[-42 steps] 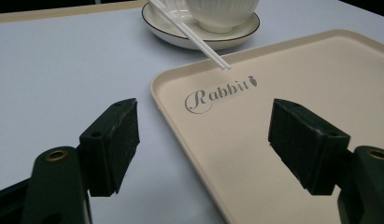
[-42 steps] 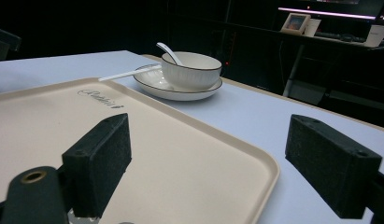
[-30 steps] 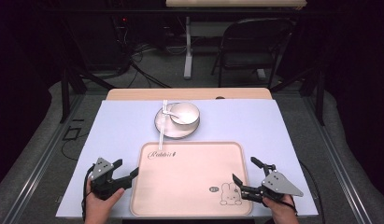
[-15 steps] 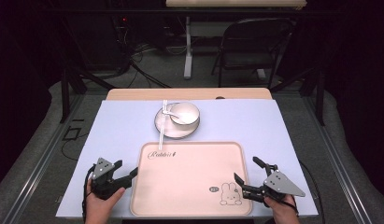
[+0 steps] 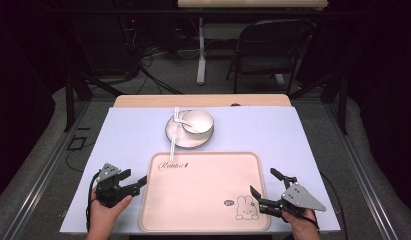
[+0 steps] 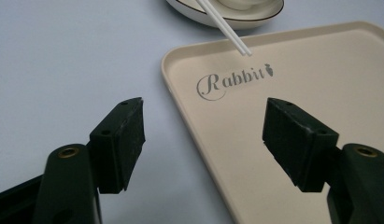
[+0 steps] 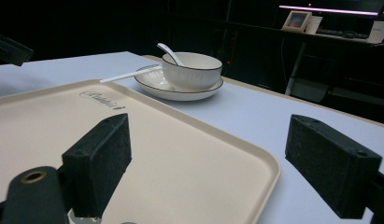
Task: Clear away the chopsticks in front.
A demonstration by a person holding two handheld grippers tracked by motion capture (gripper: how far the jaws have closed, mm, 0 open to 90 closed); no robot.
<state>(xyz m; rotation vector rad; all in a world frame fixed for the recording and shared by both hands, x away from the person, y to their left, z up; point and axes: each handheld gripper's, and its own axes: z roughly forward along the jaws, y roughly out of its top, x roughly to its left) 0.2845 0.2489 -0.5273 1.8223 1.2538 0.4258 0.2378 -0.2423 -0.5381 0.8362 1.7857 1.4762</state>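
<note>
Low in the high view, centre: beige tray, flat on the pale table cover, "Rabbit" lettering at its upper left corner and a small bunny print near its lower right. At the lower left of that frame, just beside the tray's left rim: left gripper, jaws spread, nothing between them, held in a hand. Same in the left gripper view: jaws wide apart at the bottom of the frame (one over the cover, the other over the tray), rim running up between them. At the lower right of the high view: right gripper, jaws likewise spread and empty, straddling the tray's right rim near the bunny. Above the tray, mid-frame: plate carrying a white bowl with a spoon inside, chopsticks leaning off the plate, tips reaching over the tray's upper edge.
</note>
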